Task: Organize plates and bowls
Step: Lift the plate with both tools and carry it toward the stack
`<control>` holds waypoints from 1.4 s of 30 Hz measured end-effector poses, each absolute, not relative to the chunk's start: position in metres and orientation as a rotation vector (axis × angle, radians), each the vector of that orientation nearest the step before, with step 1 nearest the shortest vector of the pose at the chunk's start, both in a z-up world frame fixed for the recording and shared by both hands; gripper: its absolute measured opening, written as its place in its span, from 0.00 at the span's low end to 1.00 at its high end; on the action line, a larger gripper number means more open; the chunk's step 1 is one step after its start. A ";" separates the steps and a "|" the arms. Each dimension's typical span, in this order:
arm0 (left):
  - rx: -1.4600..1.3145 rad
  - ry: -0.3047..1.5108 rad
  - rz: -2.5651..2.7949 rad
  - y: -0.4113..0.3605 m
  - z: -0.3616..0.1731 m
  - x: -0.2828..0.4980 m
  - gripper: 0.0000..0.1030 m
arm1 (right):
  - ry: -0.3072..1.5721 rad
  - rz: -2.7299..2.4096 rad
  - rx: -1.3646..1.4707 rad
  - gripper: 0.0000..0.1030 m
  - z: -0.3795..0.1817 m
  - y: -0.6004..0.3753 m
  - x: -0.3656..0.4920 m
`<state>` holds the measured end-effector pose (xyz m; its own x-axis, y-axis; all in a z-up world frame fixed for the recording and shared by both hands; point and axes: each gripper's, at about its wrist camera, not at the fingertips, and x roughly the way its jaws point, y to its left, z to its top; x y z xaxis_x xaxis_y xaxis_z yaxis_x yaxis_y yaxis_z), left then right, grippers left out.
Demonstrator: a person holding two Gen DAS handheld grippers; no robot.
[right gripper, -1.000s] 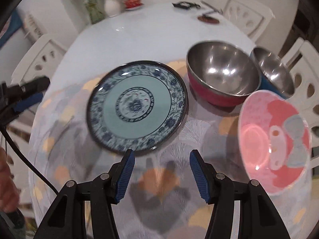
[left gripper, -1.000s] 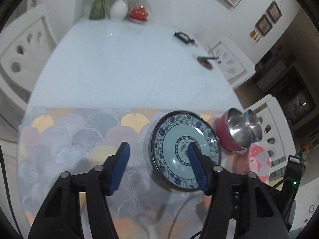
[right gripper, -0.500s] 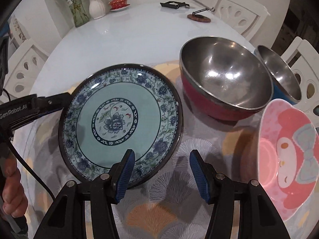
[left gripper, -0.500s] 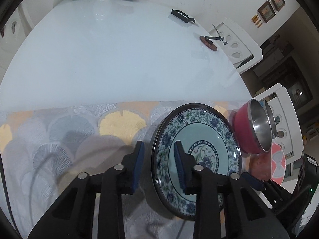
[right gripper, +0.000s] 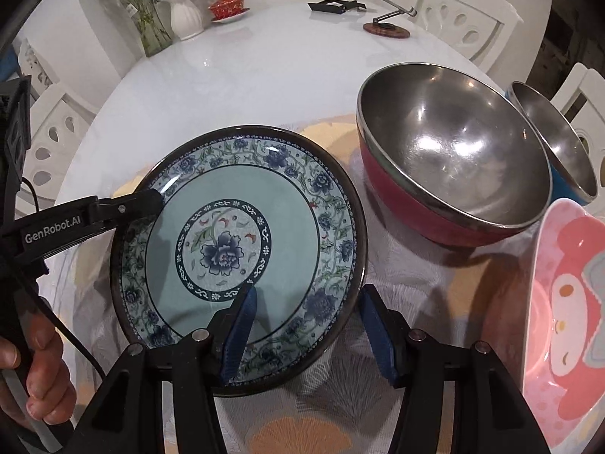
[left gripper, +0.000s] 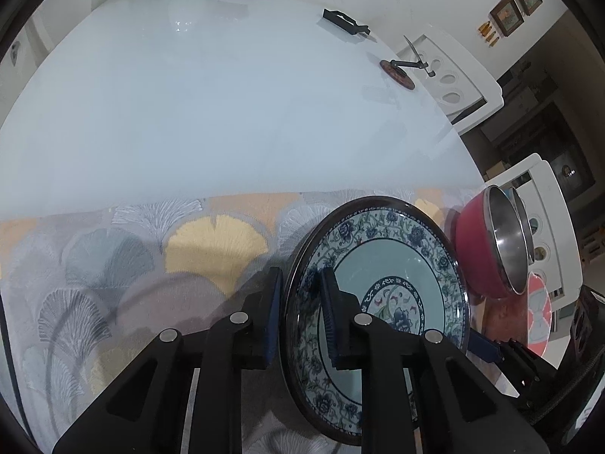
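A blue-and-white floral plate (left gripper: 393, 265) (right gripper: 234, 234) sits on the patterned mat. My left gripper (left gripper: 300, 321) is shut on the plate's left rim, one finger under it and one on top; it shows in the right wrist view (right gripper: 147, 200). My right gripper (right gripper: 308, 335) is open, its jaws astride the plate's near rim, one finger over the plate and one outside it. A red steel-lined bowl (right gripper: 450, 155) (left gripper: 487, 246), a blue steel-lined bowl (right gripper: 559, 140) and a pink cartoon bowl (right gripper: 567, 314) (left gripper: 539, 314) stand to the right.
The patterned mat (left gripper: 211, 242) covers the near part of the white round table (left gripper: 189, 94). At the far edge stand a white vase (right gripper: 185, 15), a red lidded cup (right gripper: 227, 3), a black tray (right gripper: 332, 5) and a stand on a round base (right gripper: 385, 30). White chairs surround the table.
My left gripper came down and closed on the plate's left rim. My right gripper moved forward so its open fingers now straddle the plate's near rim.
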<state>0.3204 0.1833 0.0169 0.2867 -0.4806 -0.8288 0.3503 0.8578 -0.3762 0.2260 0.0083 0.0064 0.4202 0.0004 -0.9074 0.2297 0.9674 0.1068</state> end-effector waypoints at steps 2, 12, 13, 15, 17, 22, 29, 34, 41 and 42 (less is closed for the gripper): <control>-0.123 1.148 -0.560 0.182 0.017 0.320 0.16 | 1.125 -0.127 0.226 0.51 0.006 0.009 0.226; -0.043 1.077 -0.539 0.187 0.032 0.298 0.16 | 1.114 0.044 0.140 0.49 0.007 0.012 0.215; -0.033 1.063 -0.527 0.191 0.038 0.293 0.16 | 1.117 0.071 0.132 0.49 0.009 0.014 0.212; -0.015 1.029 -0.509 0.197 0.051 0.281 0.16 | 1.120 0.118 0.144 0.49 0.014 0.018 0.204; -0.022 1.009 -0.488 0.205 0.065 0.271 0.16 | 1.105 0.152 0.133 0.49 0.024 0.025 0.196; -0.074 0.940 -0.428 0.234 0.108 0.229 0.16 | 1.060 0.214 0.118 0.49 0.061 0.044 0.173; -0.074 0.848 -0.332 0.266 0.168 0.161 0.16 | 0.961 0.285 0.101 0.49 0.124 0.074 0.123; -0.084 0.802 -0.261 0.288 0.195 0.111 0.16 | 0.938 0.325 0.101 0.49 0.152 0.094 0.081; -0.130 0.792 -0.202 0.310 0.197 0.050 0.16 | 0.947 0.379 0.066 0.49 0.162 0.119 0.029; -0.142 0.796 -0.196 0.314 0.194 0.042 0.16 | 0.954 0.388 0.059 0.49 0.161 0.121 0.025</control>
